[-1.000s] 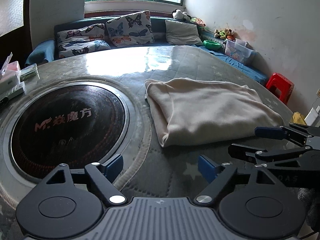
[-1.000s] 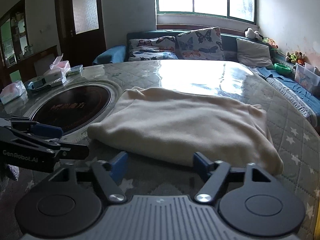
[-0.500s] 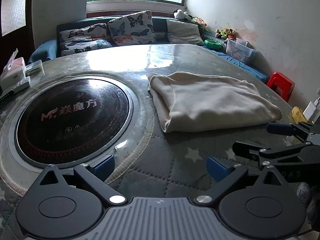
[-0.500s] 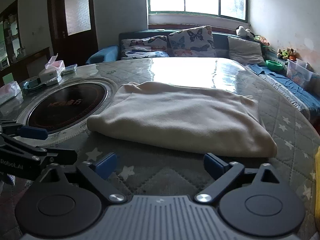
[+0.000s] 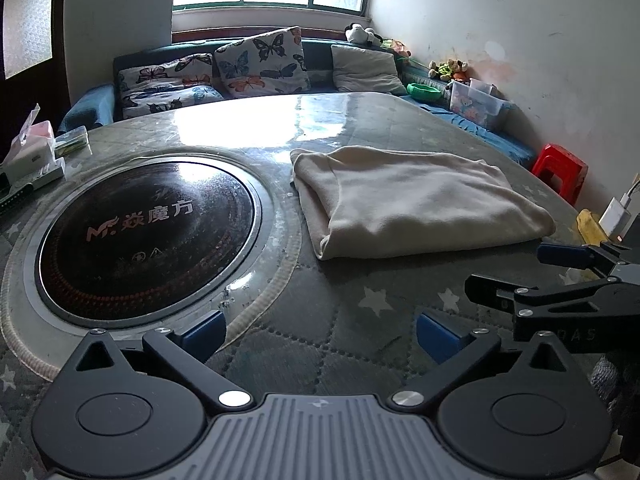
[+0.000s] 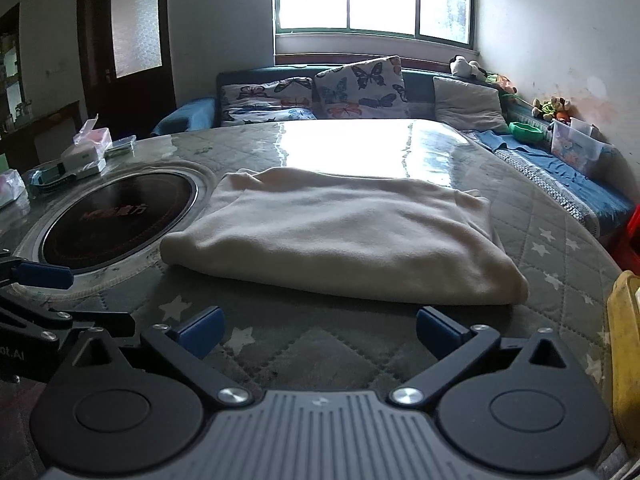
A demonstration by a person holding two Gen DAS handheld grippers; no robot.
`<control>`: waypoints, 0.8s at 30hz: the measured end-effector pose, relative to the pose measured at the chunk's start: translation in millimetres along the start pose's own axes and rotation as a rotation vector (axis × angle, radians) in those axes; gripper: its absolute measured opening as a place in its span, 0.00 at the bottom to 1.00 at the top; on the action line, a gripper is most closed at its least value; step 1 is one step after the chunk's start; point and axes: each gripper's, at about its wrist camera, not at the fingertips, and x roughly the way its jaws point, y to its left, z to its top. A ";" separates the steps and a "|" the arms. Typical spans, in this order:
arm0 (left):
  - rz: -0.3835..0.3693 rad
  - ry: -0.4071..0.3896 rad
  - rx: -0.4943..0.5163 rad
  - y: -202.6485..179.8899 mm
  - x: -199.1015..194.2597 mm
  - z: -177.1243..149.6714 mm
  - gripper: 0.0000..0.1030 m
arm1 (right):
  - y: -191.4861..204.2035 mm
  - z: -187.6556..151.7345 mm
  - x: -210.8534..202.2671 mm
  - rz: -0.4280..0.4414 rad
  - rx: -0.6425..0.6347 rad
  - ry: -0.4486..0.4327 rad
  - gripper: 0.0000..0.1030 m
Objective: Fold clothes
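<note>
Both my left gripper (image 5: 318, 332) and right gripper (image 6: 318, 330) have just been opening and now stand wide with nothing between them, short of the folded cream cloth (image 6: 340, 236) lying beside the round black plate (image 5: 146, 240) on the table (image 5: 360, 344); it looks soft, light and floppy, so I'd pinch its near edge.

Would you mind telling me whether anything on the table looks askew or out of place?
Nothing stands out. The folded cream fleece garment lies flat and tidy on the grey quilted star-print table cover, beside the round black inset cooktop.
</note>
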 end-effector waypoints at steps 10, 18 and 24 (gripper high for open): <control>0.011 -0.013 0.029 -12.4 -7.3 -3.1 1.00 | 0.0 -4.4 -7.6 -0.003 0.002 -0.008 1.00; 0.024 -0.028 0.057 -21.1 -12.1 -4.0 1.00 | -5.2 -11.9 -12.3 -0.020 0.014 0.008 1.00; 0.017 -0.025 0.054 -21.7 -10.9 -4.7 1.00 | -8.4 -17.0 -13.9 -0.035 0.039 0.019 1.00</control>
